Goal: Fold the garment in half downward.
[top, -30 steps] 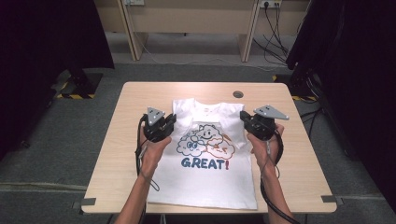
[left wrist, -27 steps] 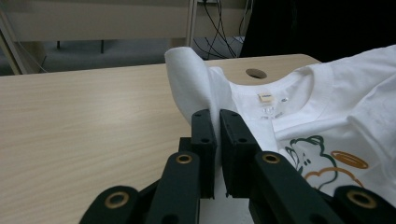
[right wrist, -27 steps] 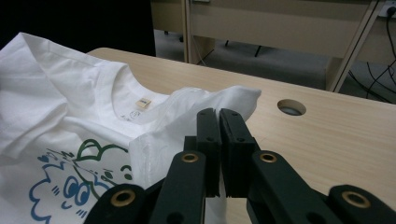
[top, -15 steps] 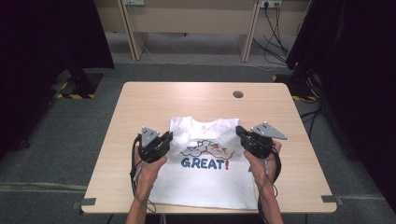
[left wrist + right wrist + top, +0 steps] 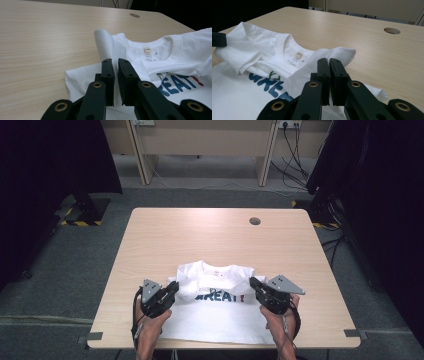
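The left gripper (image 5: 172,290) pinches the white T-shirt (image 5: 220,320) at its left shoulder; the right gripper (image 5: 254,285) clamps the right shoulder, both jaws closed on cloth. The shirt lies on the table's (image 5: 210,240) near edge, top folded over the print. Uneven pulling could skew the fold or slip fabric. No containers here.

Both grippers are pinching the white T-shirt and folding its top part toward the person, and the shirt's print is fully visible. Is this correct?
Not quite: the print is partly covered. In the high view the folded-over top of the white T-shirt hides its upper part. The left gripper and right gripper do pinch the shirt.
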